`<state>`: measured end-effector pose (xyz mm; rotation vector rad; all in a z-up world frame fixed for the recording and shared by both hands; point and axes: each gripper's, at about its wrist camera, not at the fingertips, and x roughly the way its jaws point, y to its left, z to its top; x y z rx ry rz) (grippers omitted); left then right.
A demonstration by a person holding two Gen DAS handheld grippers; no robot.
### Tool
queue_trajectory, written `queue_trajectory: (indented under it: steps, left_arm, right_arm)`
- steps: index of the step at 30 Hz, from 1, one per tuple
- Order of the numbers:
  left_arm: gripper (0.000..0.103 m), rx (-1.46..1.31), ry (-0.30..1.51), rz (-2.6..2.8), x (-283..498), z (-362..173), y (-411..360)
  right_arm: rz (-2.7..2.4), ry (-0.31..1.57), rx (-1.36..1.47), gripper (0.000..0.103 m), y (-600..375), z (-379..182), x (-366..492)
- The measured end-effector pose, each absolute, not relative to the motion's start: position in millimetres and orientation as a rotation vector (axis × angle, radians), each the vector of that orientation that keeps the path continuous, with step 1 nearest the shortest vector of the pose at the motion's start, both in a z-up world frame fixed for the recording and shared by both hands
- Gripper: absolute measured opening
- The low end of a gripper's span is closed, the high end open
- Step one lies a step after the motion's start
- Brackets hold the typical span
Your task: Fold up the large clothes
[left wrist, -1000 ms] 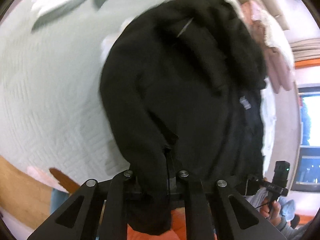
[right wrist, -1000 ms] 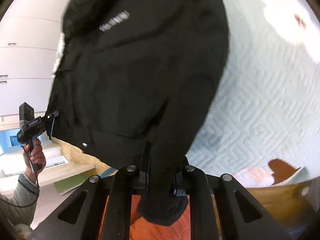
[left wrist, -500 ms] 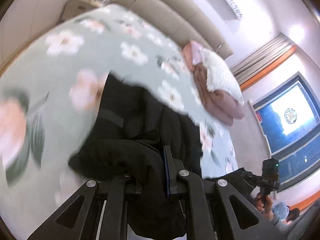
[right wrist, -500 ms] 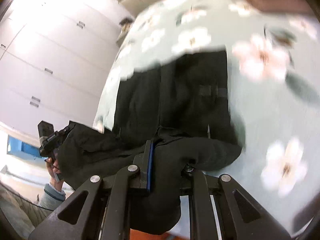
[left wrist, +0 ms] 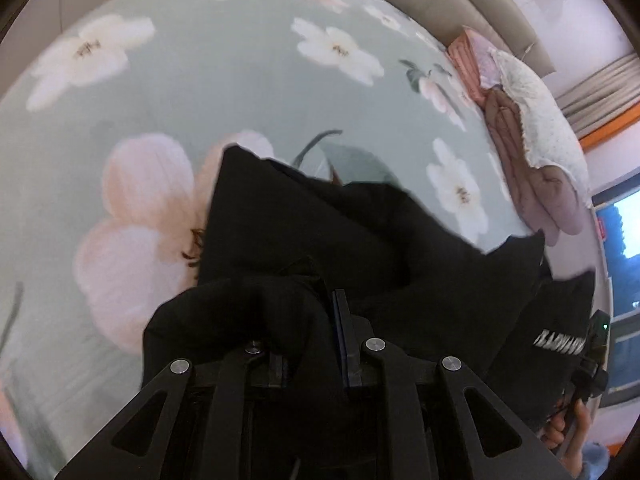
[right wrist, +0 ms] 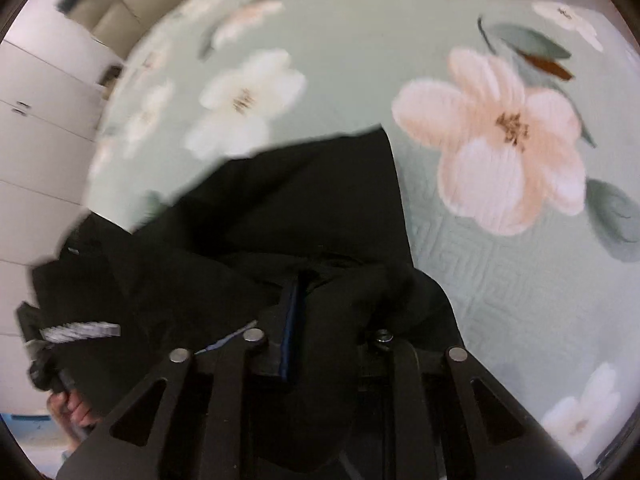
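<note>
The left gripper (left wrist: 312,320) was clamped on a bunched fold of the black garment (left wrist: 360,240); the cloth spilled over its left finger and hid it, while the blue-edged right finger (left wrist: 340,320) stood up through the fabric; the right gripper (right wrist: 320,312) was likewise closed on a wad of the same black garment (right wrist: 280,208), with one blue-edged finger (right wrist: 292,312) visible and the other buried under the cloth. The garment lay partly on the bed, spread over the pale green bedspread (left wrist: 224,88) printed with white and pink flowers, its far edge resting flat beside a large pink bloom (right wrist: 504,140); the near part rose off the bed to both grippers and sagged between them. In the left wrist view a band of white lettering (left wrist: 560,346) on the cloth hung at the right, and past it the person's hand (left wrist: 568,432) held the handle of the other gripper; in the right wrist view the same lettering (right wrist: 80,330) showed at the left above the other hand (right wrist: 76,412). A heap of pink and white bedding (left wrist: 524,128) lay at the far side of the bed near the headboard (left wrist: 460,4); white cupboard doors (right wrist: 36,120) stood beyond the bed's other side.
</note>
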<state>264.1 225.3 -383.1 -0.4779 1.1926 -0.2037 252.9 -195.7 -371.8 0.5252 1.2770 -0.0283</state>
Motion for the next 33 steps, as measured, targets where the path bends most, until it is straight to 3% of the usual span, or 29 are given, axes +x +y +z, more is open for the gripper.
queue_trajectory:
  steps: [7,12,14,18,19,23,25,33]
  left_arm:
    - [0.019,-0.477,1.195,-0.307,272.0,-399.9,231.4]
    - [0.021,-0.479,1.22,-0.379,268.4,-372.5,243.9]
    - [0.028,-0.513,1.196,-0.461,258.3,-348.8,260.1]
    - [0.035,-0.65,1.22,-0.587,240.0,-318.6,294.7]
    - [0.037,-0.665,1.208,-0.593,233.5,-308.9,304.3]
    - [0.064,-0.719,1.105,-0.601,209.2,-272.5,334.6]
    - [0.071,-0.638,1.054,-0.517,201.6,-261.1,336.7]
    - [0.071,-0.397,1.13,-0.294,253.4,-318.6,284.8]
  right_arm:
    - [-0.075,1.275,0.483,0.022,-190.7,-385.6,261.3]
    - [-0.031,1.272,0.502,0.024,-202.4,-357.9,254.0]
    - [0.005,1.238,0.545,0.026,-214.4,-339.7,245.3]
    - [0.097,1.19,0.661,0.042,-237.0,-307.3,225.9]
    - [0.114,1.182,0.681,0.051,-240.9,-299.8,221.4]
    - [0.101,1.102,0.666,0.078,-254.0,-265.7,202.5]
    - [0.088,1.082,0.606,0.091,-253.5,-258.1,200.6]
    - [0.119,1.14,0.249,0.092,-226.2,-296.3,253.3]
